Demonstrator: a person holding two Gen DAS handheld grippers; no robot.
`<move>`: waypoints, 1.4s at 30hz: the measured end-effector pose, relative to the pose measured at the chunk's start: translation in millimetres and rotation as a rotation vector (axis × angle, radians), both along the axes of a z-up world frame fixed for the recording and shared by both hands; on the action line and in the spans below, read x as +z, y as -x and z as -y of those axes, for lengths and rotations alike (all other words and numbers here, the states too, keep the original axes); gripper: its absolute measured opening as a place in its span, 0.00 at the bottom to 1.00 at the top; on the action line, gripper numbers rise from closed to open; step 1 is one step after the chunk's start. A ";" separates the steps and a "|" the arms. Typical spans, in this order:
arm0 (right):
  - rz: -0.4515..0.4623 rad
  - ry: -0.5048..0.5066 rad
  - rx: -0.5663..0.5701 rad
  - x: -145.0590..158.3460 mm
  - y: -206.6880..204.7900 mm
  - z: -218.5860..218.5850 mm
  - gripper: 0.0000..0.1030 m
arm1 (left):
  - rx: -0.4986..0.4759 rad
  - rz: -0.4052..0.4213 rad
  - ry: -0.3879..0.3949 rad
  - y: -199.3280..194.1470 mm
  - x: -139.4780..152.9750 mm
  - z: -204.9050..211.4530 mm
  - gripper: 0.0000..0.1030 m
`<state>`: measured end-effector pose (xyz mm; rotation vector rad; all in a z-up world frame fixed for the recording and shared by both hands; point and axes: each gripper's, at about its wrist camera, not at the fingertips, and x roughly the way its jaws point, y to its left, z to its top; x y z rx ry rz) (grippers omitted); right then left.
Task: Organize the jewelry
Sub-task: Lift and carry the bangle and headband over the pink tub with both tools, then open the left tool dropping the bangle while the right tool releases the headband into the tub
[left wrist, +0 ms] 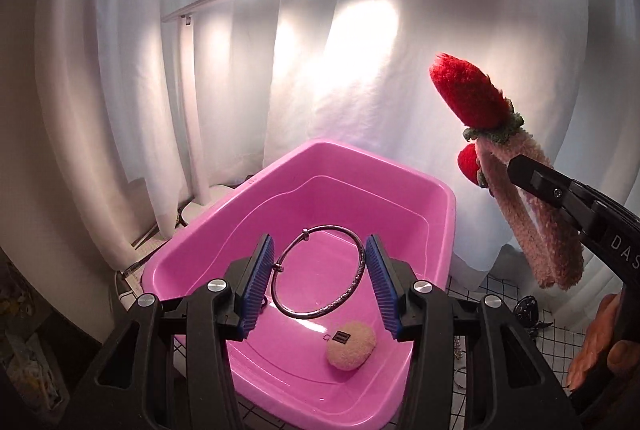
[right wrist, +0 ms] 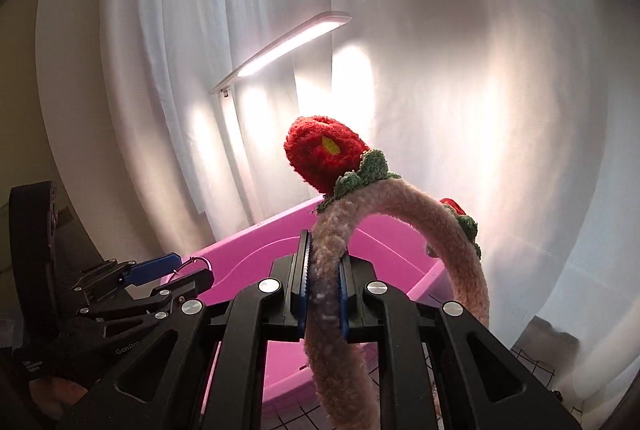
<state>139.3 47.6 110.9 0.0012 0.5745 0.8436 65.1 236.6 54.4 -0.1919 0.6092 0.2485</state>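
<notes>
At the far left of the table stood a white desk lamp point(left wrist: 192, 102), its lit bar arching over the scene in front of a white curtain point(left wrist: 328, 78).

Just right of the lamp's base sat a pink plastic tub point(left wrist: 436, 214), the container being filled. A fluffy beige ball-shaped accessory point(left wrist: 351, 346) already lay on the tub floor near its front right corner, so at least one piece appeared sorted.

The left gripper point(left wrist: 320, 280) hovered above the middle of the tub, its blue pads point(left wrist: 260, 282) pressing on either side of a thin silver bangle point(left wrist: 320, 272). The ring hung upright between them, over the tub floor and not yet set down.

Further right, past the tub's right edge, the right gripper point(right wrist: 323, 296) was clamped tight on the band of a fuzzy pink headband point(right wrist: 332, 310) topped with plush red strawberries point(left wrist: 466, 94). The headband was held in the air, well above the tub rim.

Judging from this, both held pieces remained to be dropped in. At the table's right edge, on a black-gridded cloth point(left wrist: 560, 322), a few small dark and metallic trinkets point(left wrist: 528, 310) still waited, too small to identify.

Nothing blocked the tub opening. The two grippers were close together, so the long headband could brush the left gripper on the way in.
</notes>
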 end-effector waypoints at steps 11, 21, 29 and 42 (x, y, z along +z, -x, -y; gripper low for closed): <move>-0.181 0.011 0.154 -45.4 -45.4 -69.8 0.11 | 0.060 -0.135 0.013 -34.8 -44.5 -46.3 0.45; -0.330 0.144 0.175 -91.1 -75.7 -115.6 0.21 | 0.103 -0.287 0.063 -54.2 -78.2 -66.2 0.47; -0.276 0.197 0.101 -89.6 -81.9 -112.5 0.57 | 0.156 -0.302 0.050 -47.1 -77.1 -71.9 0.78; -0.293 0.198 0.059 -91.9 -78.5 -91.5 0.58 | 0.173 -0.315 0.051 -44.8 -74.8 -67.2 0.83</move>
